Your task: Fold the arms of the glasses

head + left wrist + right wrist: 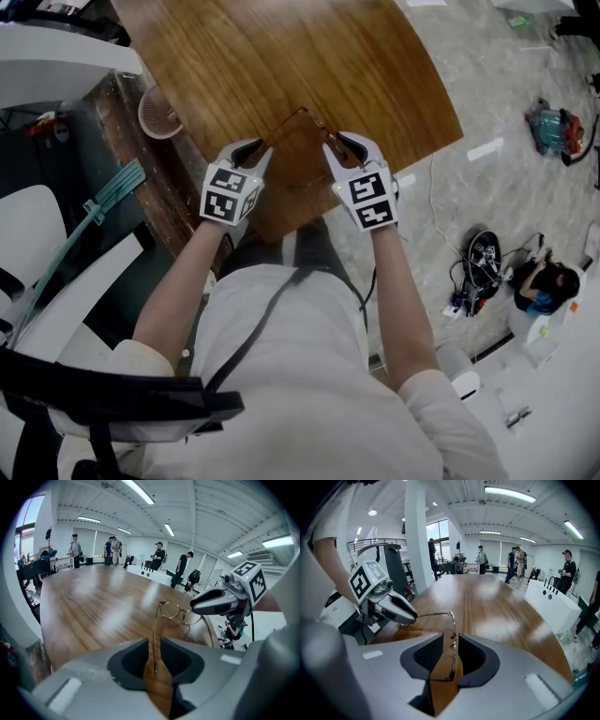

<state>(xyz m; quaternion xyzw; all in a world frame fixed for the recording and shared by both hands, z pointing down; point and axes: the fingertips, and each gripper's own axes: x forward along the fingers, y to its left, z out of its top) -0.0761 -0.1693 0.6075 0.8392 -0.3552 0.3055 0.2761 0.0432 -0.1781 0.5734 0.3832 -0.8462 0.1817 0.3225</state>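
Note:
Thin gold-rimmed glasses (302,114) sit near the front edge of the wooden table (281,47), both arms swung out. My left gripper (263,146) is at the end of one arm. In the left gripper view that arm (153,644) runs between the pads of my left gripper (154,648) with a small gap on each side. My right gripper (330,141) stands along the front of the glasses. In the right gripper view the front (452,637) lies edge-on between the parted pads of my right gripper (451,644), untouched. Whether the glasses rest on the table or hang just above it I cannot tell.
A round pink basket (157,111) stands at the table's left edge. The floor to the right holds cables, a bag (555,129) and a seated person (546,283). Several people stand far behind the table (159,555). A white counter (551,603) flanks it.

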